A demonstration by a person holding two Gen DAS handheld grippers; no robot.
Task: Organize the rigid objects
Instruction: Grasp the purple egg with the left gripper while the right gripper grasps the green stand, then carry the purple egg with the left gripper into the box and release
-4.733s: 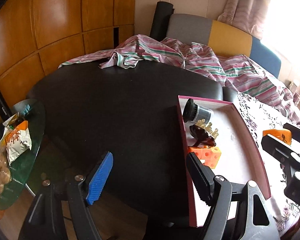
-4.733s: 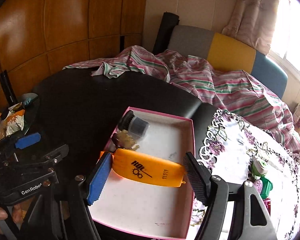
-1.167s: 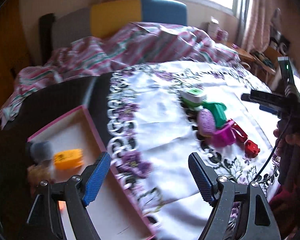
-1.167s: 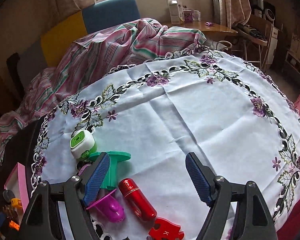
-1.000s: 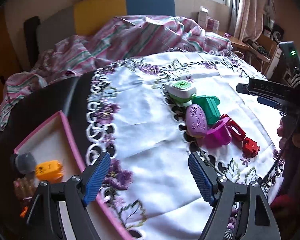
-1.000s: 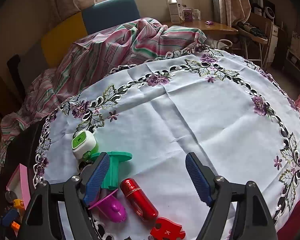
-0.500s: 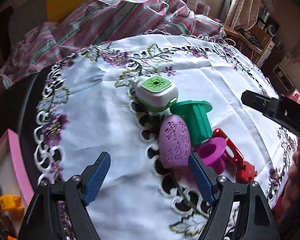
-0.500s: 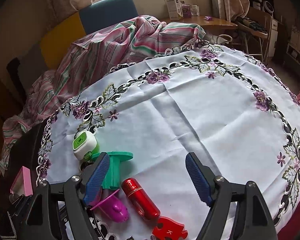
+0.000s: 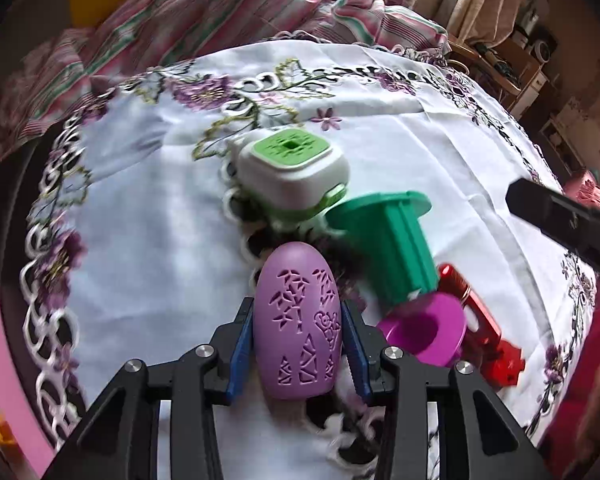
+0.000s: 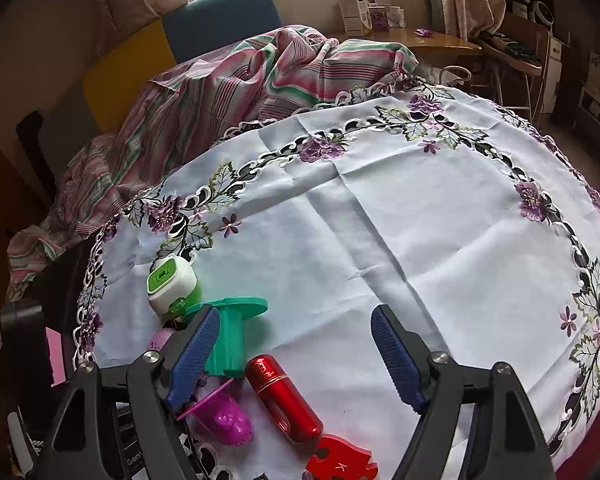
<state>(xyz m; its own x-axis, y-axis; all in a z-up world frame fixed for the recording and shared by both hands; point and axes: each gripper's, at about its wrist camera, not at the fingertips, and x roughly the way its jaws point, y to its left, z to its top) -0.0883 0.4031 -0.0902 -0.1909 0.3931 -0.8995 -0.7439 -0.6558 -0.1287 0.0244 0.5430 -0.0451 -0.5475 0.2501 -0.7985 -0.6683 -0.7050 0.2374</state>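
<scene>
Left gripper (image 9: 298, 338) closing round one purple egg (image 9: 299, 322) (pads touching); right gripper (image 10: 296, 354) spread.

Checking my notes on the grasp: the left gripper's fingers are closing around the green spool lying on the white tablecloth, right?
Not the spool. In the left wrist view, the left gripper is closing around the purple egg, which lies on the white tablecloth. The green spool lies beside it, untouched.

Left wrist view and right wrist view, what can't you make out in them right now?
- Purple oval case: left wrist view, its underside is hidden; the closing left gripper covers its flanks.
- Red cylinder: left wrist view, mostly behind the magenta cup.
- Red flat piece: right wrist view, cut off by the bottom edge.
- Pink tray: left wrist view, cut off at the left edge, contents blurred.
</scene>
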